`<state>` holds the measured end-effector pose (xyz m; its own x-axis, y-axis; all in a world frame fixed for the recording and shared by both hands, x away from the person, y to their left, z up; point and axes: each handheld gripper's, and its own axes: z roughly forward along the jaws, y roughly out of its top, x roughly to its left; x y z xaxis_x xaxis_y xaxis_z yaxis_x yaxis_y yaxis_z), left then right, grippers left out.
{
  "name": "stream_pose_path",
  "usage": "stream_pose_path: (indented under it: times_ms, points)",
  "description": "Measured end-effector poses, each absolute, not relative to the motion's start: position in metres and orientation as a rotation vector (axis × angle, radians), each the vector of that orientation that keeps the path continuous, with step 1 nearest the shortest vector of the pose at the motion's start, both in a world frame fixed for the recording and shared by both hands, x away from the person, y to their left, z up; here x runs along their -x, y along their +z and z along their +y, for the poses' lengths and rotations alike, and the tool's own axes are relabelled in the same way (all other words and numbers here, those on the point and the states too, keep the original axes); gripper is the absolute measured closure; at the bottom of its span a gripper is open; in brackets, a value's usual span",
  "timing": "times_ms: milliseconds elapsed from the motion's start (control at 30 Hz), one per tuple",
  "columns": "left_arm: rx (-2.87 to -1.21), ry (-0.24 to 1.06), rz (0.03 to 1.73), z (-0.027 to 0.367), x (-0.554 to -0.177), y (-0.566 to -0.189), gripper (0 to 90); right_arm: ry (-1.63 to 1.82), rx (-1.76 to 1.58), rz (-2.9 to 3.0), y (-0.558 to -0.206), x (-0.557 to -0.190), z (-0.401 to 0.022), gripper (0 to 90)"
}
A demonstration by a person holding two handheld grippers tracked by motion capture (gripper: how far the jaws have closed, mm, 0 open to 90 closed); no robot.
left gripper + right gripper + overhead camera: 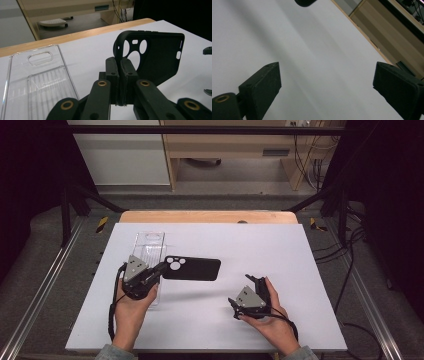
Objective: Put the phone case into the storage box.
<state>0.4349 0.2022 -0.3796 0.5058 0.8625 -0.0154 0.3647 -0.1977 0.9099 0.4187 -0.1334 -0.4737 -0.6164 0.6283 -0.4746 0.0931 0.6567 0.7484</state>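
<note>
1. We see the bench (280,250) bare across the right half of the high view, so passage there is unhindered.
2. The black phone case (197,268) juts toward frame centre, pinched at its edge by the left gripper (159,268), blocking that lane.
3. The clear case (149,251) lies flat at centre left, just beside the black one.
4. The right gripper (245,292), fingers spread with bare bench between them, sits lower right, well apart from both cases.

Even overhead light leaves the white table (210,320) bright against dark surroundings, soft shadows trail beside the left gripper (161,268), and the right gripper (325,87) sees streaked blur ahead.
</note>
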Motion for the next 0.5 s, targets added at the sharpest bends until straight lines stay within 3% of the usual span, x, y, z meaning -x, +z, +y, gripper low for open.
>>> stream_pose_path:
  times_ms: [500]
  points:
    - [-1.772, 0.683, 1.016, 0.219, -0.44, -0.357, 85.9, 0.965, -0.707, 2.094, -0.471, -0.42, -0.152, 7.9]
